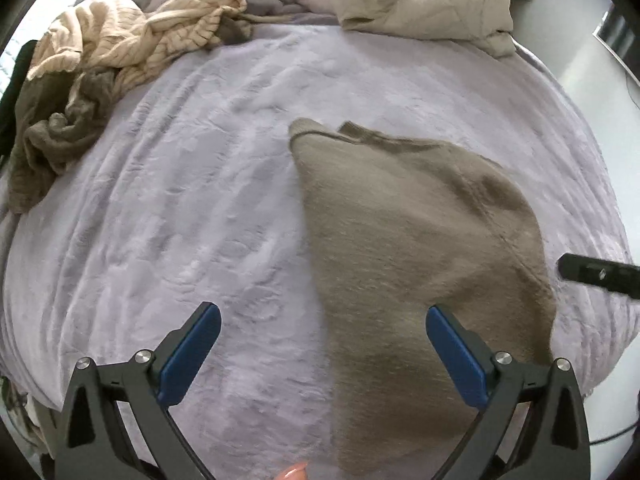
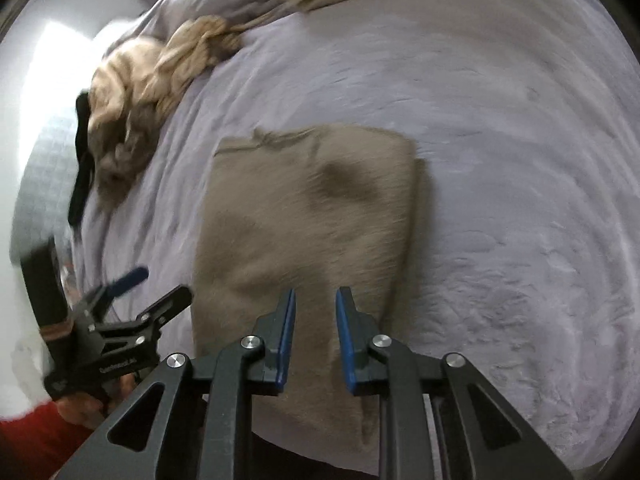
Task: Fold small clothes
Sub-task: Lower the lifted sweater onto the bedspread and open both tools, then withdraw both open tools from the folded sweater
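Over on the far left of the bed (image 1: 200, 184) sits a heap of clothes (image 1: 100, 64), then the left tongs (image 1: 320, 322) spread wide, empty. Taupe garment (image 2: 304, 220) lies flat mid-bed under the right tongs (image 2: 316, 300), slightly apart.

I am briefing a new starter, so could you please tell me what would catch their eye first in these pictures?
The taupe garment lies spread flat in the middle of the lilac blanket, right before both tools. The left tool is wide open beside its edge; the right tool hovers over it, open a little. A crumpled heap of beige clothes sits at the far left.
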Available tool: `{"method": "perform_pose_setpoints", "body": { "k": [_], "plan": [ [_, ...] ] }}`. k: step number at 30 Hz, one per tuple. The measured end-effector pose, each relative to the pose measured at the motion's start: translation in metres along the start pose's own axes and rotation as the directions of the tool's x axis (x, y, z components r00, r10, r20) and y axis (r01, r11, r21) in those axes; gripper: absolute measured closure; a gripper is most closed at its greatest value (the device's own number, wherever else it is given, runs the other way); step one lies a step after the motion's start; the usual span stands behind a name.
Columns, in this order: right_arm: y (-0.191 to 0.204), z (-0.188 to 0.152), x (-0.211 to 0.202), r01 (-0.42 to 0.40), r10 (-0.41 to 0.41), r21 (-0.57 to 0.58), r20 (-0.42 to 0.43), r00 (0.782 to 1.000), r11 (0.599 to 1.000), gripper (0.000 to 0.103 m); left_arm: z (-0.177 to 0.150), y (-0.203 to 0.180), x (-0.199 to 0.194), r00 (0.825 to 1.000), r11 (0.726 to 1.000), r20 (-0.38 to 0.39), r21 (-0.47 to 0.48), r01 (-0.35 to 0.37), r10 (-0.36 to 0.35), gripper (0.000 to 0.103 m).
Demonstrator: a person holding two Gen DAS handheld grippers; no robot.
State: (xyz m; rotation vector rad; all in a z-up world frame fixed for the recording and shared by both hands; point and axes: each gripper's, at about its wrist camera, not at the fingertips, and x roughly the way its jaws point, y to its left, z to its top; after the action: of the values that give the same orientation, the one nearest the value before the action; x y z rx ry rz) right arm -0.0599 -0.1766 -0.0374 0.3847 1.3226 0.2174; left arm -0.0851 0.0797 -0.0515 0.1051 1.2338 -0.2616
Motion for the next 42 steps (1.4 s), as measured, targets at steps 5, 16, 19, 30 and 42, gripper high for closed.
{"method": "perform_pose_setpoints", "body": {
  "k": [5, 16, 19, 30, 42],
  "plan": [
    [0.003, -0.016, 0.031, 0.172, -0.178, -0.104, -0.058, 0.982, 0.980, 0.081, -0.006, -0.005, 0.019, 0.996, 0.999, -0.083, -0.040, 0.008, -0.011, 0.000],
    [-0.043, -0.042, 0.031, 0.163, -0.158, 0.041, -0.103, 0.982, 0.986, 0.079, -0.025, -0.007, 0.021, 0.988, 0.999, -0.154, -0.032, 0.009, -0.014, 0.000],
    [-0.042, -0.045, 0.026, 0.151, -0.143, 0.077, -0.099, 0.985, 0.986, 0.079, -0.025, -0.009, 0.015, 0.989, 1.000, -0.146, -0.025, 0.011, -0.014, 0.000],
    [-0.045, -0.050, -0.006, 0.176, -0.158, 0.153, -0.121, 0.980, 0.972, 0.063, -0.029, -0.012, 0.001, 0.989, 1.000, -0.149, -0.025, 0.018, -0.021, 0.000],
    [-0.012, -0.039, -0.012, 0.220, -0.208, 0.118, -0.104, 0.973, 0.968, 0.039, -0.026, -0.006, -0.013, 0.987, 0.998, -0.152, -0.059, 0.037, -0.045, 0.000]
  ]
}}
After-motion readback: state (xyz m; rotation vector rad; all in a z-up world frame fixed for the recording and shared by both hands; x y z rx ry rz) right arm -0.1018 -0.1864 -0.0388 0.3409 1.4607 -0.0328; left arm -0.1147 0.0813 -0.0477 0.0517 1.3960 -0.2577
